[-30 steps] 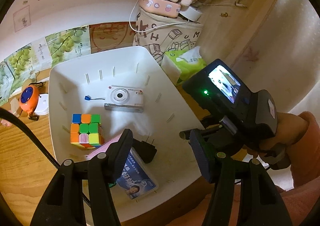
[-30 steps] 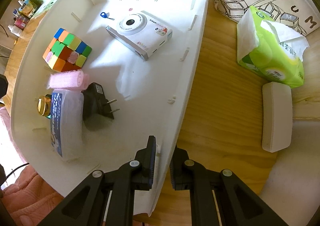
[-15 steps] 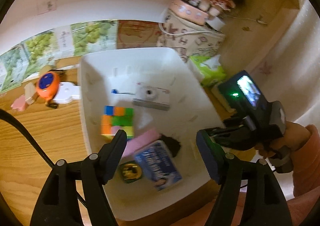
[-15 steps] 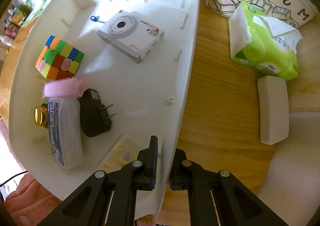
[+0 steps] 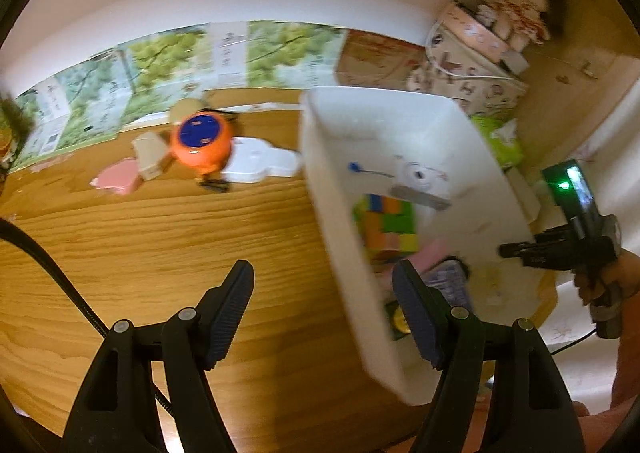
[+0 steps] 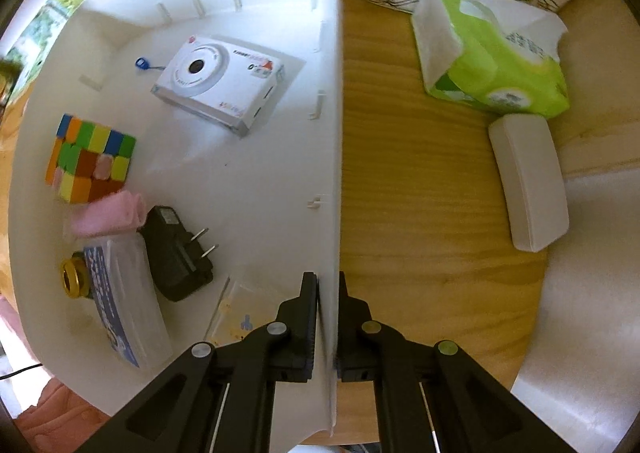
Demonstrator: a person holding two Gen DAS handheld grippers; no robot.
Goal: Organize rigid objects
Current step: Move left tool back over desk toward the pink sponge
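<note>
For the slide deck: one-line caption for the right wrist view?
Right gripper clamps the white bin's wall; camera, puzzle cube and charger lie inside.

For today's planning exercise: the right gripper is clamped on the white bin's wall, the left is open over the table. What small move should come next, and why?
Probably carry the left gripper toward the orange round gadget. Its jaws are open and empty, and that gadget lies loose on the table outside the white bin, which the right gripper steadies by its wall.

right gripper (image 6: 329,293) clamped on right wall of white bin (image 6: 334,133); camera (image 6: 220,83), puzzle cube (image 6: 90,163), black charger (image 6: 176,257) inside; tissue pack (image 6: 492,53) on table (image 6: 420,213)
</note>
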